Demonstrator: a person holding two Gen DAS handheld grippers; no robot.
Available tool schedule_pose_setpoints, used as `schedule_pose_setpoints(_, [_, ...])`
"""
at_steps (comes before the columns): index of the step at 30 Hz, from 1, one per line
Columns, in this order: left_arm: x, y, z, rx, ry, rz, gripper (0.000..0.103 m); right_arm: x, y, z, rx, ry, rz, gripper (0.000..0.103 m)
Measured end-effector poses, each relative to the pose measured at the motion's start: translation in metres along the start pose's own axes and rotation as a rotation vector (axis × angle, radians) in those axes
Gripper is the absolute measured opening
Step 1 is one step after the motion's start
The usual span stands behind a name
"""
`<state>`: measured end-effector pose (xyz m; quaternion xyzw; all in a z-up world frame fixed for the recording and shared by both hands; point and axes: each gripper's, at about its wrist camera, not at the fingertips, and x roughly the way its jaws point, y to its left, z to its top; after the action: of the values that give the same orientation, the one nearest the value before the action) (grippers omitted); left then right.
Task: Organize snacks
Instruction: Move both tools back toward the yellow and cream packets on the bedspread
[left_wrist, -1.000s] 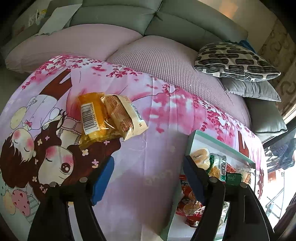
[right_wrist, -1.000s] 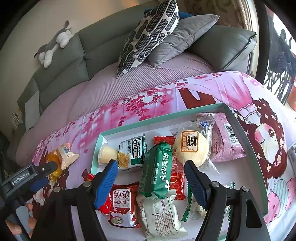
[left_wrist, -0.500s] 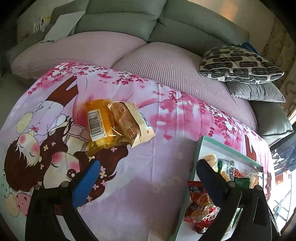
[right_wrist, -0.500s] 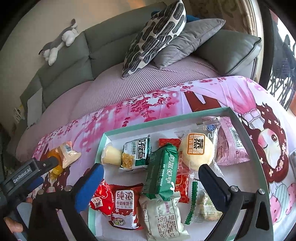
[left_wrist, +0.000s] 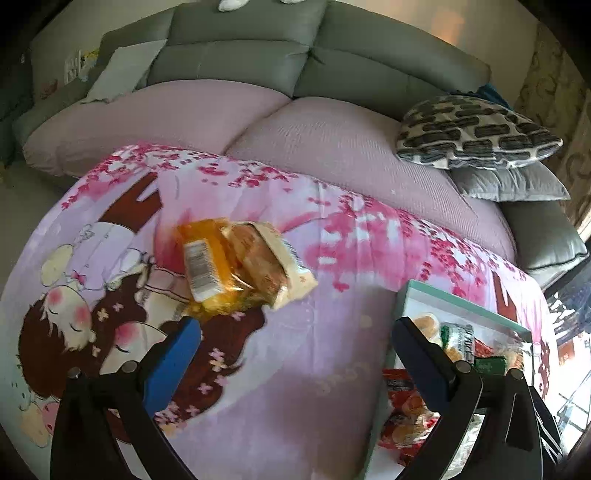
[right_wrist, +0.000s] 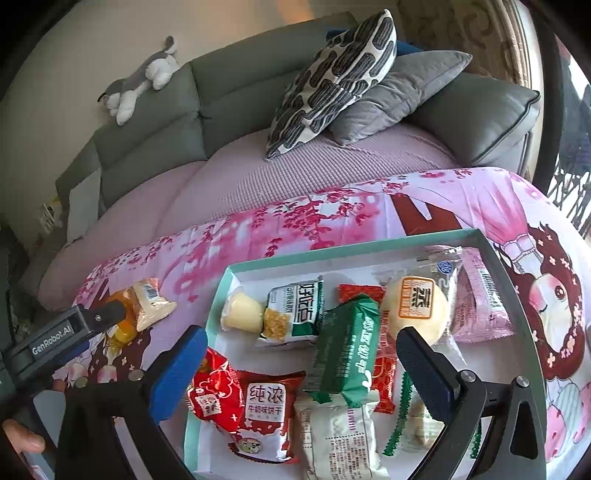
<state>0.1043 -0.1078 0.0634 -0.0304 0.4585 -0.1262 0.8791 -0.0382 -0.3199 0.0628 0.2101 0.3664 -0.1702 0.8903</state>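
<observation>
Clearly, both grippers are held wide apart with nothing between their fingers. The left gripper (left_wrist: 295, 354) is poised above a pink cartoon-printed cloth (left_wrist: 332, 387), and just beyond its left finger two snacks lie touching on that cloth — an orange packet (left_wrist: 207, 266) and a cream-wrapped cake (left_wrist: 269, 269) beside it. The right gripper (right_wrist: 301, 362) is held over a shallow green-edged box (right_wrist: 332, 254) filled with snacks: a green biscuit pack (right_wrist: 347, 354) lying on top of others near the middle, a red biscuit bag (right_wrist: 266, 410) at the near left, a round white bun (right_wrist: 413, 310) and a pink packet (right_wrist: 484, 295) at the far right. A grey sofa (right_wrist: 229, 85) is seen behind, with a patterned cushion (right_wrist: 332, 74) leaning on it.
</observation>
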Motion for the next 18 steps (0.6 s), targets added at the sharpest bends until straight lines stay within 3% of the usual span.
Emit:
schedule_pose_setpoints(8, [-0.008,0.057,0.015,-0.066,-0.037,0.133,0.103,0.003,0.02,-0.003,-0.021,0.008,0.055,0.103])
schedule_pose_setpoints(18, [-0.013,0.117,0.02,-0.171,-0.039,0.216,0.103,0.009,0.057,-0.014,-0.108,0.036,0.092,0.103])
